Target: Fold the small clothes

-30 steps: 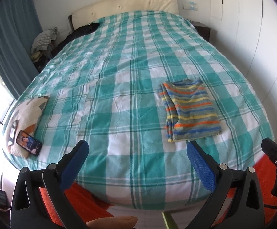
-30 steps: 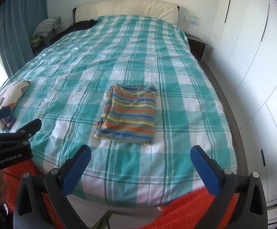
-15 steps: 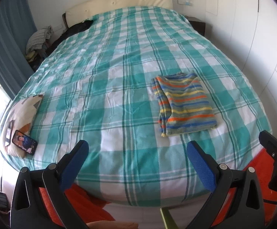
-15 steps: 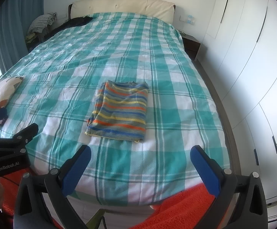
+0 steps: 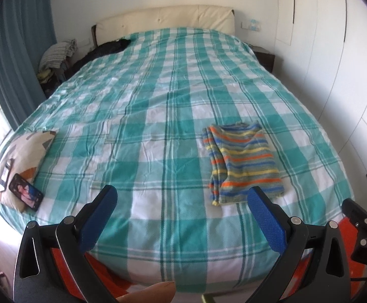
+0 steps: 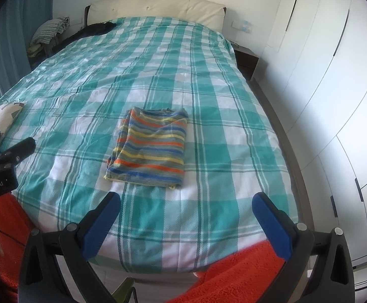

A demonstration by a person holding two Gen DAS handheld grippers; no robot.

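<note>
A small striped garment (image 5: pixel 242 162) in blue, orange, yellow and grey lies folded flat on the green-and-white checked bed (image 5: pixel 158 116), near its foot on the right side. It also shows in the right wrist view (image 6: pixel 150 149). My left gripper (image 5: pixel 181 202) is open and empty, held back from the bed's foot edge, left of the garment. My right gripper (image 6: pixel 186 205) is open and empty, held back from the foot edge, just short of the garment. Neither touches the cloth.
A patterned cushion (image 5: pixel 19 156) with a phone (image 5: pixel 25 192) on it lies at the bed's left edge. Dark clothing (image 5: pixel 105 49) lies near the headboard. White wardrobe doors (image 6: pixel 335 88) run along the right. Orange fabric (image 6: pixel 236 275) hangs below the grippers.
Both grippers have drifted and tilted a little in front of the bed, so the view shifted. The garment lies still and both grippers stay open.
</note>
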